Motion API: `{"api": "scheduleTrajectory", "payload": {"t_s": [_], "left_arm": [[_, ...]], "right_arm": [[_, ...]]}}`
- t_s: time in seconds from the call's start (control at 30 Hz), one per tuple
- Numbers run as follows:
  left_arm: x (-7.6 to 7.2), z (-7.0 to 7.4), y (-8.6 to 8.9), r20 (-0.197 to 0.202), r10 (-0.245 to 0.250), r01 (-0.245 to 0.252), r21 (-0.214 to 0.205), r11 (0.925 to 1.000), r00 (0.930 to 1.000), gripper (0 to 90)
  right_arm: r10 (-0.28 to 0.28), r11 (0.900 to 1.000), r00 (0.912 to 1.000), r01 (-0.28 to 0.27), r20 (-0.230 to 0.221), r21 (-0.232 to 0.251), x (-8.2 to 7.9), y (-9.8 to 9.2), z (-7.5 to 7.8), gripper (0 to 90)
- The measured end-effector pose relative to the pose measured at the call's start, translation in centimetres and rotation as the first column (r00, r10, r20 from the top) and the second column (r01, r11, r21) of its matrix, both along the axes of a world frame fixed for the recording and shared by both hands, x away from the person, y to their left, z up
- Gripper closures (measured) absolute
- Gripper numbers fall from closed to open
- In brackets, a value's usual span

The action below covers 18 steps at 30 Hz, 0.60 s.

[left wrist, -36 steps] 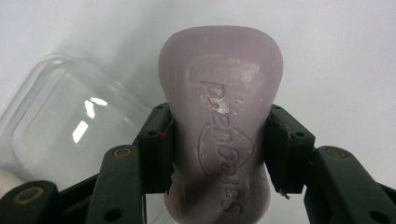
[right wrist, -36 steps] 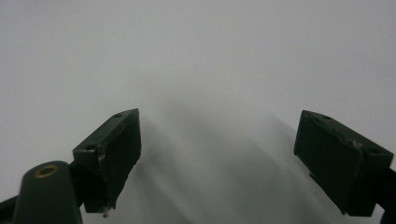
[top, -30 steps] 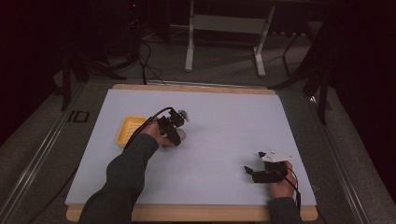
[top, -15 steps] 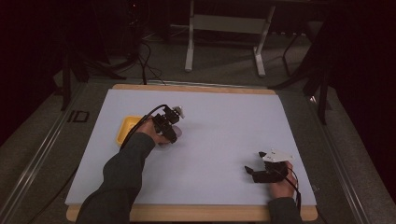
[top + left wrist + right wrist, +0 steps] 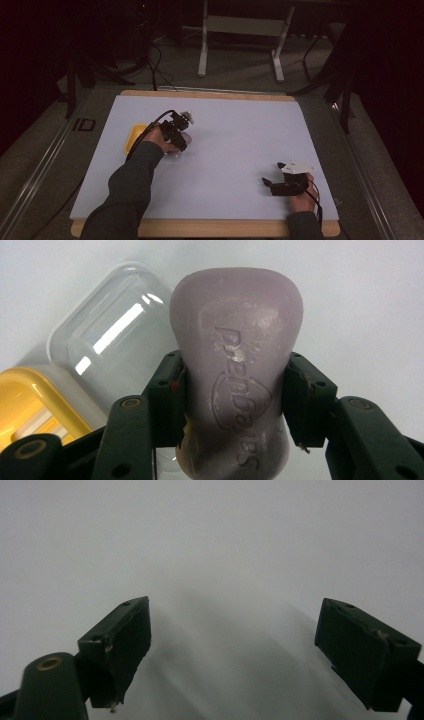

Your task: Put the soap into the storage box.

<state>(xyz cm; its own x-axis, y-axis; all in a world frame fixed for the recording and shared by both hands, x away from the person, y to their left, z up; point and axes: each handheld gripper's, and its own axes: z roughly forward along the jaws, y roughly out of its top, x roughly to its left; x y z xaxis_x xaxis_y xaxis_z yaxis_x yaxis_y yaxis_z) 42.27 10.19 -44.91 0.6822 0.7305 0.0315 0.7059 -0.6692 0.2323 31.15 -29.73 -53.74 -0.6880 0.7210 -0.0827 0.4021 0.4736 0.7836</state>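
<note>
A pale purple bar of soap (image 5: 235,365) with embossed lettering is clamped between the jaws of my left gripper (image 5: 234,395). Behind it on the white table lie a clear plastic lid (image 5: 115,335) and a yellow soap dish (image 5: 30,400). In the high view my left gripper (image 5: 176,134) hovers at the left middle of the table, beside the yellow dish (image 5: 133,138), over the clear lid (image 5: 175,152). My right gripper (image 5: 267,183) rests near the front right, jaws wide apart, nothing between them (image 5: 235,645).
The white table top (image 5: 235,135) has a wooden rim at front and back. Cables trail from both grippers. Dark floor, a metal stand (image 5: 240,35) and more cables lie beyond the far edge.
My left hand has drifted slightly left and toward the far side with the soap. The right gripper has stayed in place.
</note>
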Motion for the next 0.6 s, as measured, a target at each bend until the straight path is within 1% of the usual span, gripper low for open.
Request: {"api": "scheduleTrajectory", "payload": {"t_s": [0.4,0.6], "left_arm": [[0.1,0.29,0.73,0.005,0.032,-0.032,-0.002,0.9995,0.9995,50.0],[0.06,0.27,0.89,0.001,0.038,-0.038,0.013,0.9992,0.9993,50.0]], "right_arm": [[-0.001,1.0,1.0,0.001,0.001,-0.001,0.0,-0.01,0.0,14.5],[0.0,1.0,1.0,0.0,0.003,0.001,0.0,-0.02,0.01,14.5]]}}
